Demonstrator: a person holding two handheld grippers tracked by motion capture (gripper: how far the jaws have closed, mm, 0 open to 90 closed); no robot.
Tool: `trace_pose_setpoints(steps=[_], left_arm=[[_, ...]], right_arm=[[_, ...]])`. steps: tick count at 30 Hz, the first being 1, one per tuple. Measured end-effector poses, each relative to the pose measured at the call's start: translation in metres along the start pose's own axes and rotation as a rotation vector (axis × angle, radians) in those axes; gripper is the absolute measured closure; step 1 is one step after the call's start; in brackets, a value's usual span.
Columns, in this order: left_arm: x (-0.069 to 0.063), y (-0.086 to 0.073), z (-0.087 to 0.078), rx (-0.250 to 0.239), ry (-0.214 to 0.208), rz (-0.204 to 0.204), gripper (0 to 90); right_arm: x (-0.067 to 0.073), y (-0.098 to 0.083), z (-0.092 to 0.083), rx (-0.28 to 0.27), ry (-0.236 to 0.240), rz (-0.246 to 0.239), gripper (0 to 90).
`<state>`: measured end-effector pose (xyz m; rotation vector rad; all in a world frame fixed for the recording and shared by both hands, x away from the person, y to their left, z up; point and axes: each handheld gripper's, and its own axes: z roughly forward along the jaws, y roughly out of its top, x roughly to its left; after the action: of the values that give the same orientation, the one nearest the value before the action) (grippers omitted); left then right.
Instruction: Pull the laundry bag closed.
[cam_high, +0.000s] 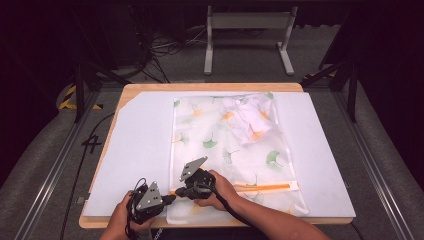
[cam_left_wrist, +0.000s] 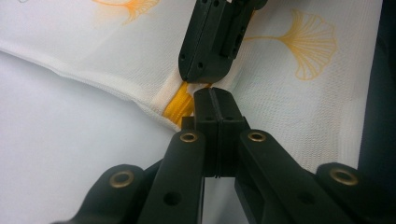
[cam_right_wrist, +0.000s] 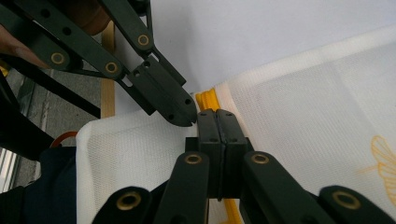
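Jaws: both pairs were clenched tight; the left gripper (cam_high: 168, 199) and right gripper (cam_high: 176, 192) met tip to tip at the orange zip (cam_high: 260, 187) end of the bag (cam_high: 225, 150), each pinching there, though whether on zip or mesh I could not tell.
Table (cam_high: 210, 87): wooden, carrying a white mat (cam_high: 145, 145) under the bag.
Bag: white mesh printed with green and orange ginkgo leaves, lying flat on the mat's middle, long side running away from the person.
Cloth (cam_high: 247, 117): a crumpled white bundle inside the bag, at its far end, well apart from the zip.
Zip: an orange band across the bag's near end; its left end lay at the bag's left edge, right where the two grippers met.
Left gripper (cam_left_wrist: 211, 95): at the bag's near left corner, pointing right, tips touching the zip end (cam_left_wrist: 180, 107).
Right gripper (cam_right_wrist: 215, 116): over the bag's near end, pointing left, tips on the bag edge beside the orange zip (cam_right_wrist: 205, 100).
Hands: the left hand (cam_high: 122, 212) was off the bag's left edge; the right hand (cam_high: 220, 192) was over the bag, near the zip.
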<state>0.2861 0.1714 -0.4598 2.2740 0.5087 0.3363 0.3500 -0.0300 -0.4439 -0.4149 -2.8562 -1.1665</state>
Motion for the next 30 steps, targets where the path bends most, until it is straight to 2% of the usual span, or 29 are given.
trace_pose_setpoints(steps=[7,10,14,17,18,19,21,25,30], left_arm=[[0.001,-0.002,0.000,-0.010,-0.012,-0.017,90.0],[0.005,-0.004,-0.001,-0.025,-0.034,-0.041,90.0],[0.005,-0.004,-0.001,-0.021,-0.045,-0.025,90.0],[0.009,-0.007,-0.002,-0.031,-0.076,-0.042,90.0],[0.009,-0.007,-0.002,-0.030,-0.077,-0.042,90.0],[0.009,-0.006,-0.002,-0.028,-0.074,-0.038,90.0],[0.009,-0.007,-0.002,-0.029,-0.077,-0.039,90.0],[0.010,-0.008,-0.002,-0.034,-0.090,-0.051,90.0],[0.009,-0.007,-0.002,-0.029,-0.081,-0.036,90.0]], right_arm=[[-0.002,-0.004,-0.002,-0.007,0.003,0.024,90.0],[-0.002,-0.003,-0.002,-0.012,0.009,0.020,90.0],[-0.003,-0.004,-0.001,-0.013,0.027,0.039,89.6],[-0.001,-0.004,-0.001,0.001,0.030,0.022,86.5],[0.000,-0.005,-0.001,-0.003,0.037,0.026,83.3],[0.001,-0.005,0.000,-0.005,0.041,0.032,84.0],[0.003,-0.005,0.001,-0.008,0.020,0.025,85.2],[0.006,-0.005,0.006,-0.044,-0.007,0.052,86.0],[0.008,-0.006,0.007,-0.058,-0.033,0.047,90.0]])
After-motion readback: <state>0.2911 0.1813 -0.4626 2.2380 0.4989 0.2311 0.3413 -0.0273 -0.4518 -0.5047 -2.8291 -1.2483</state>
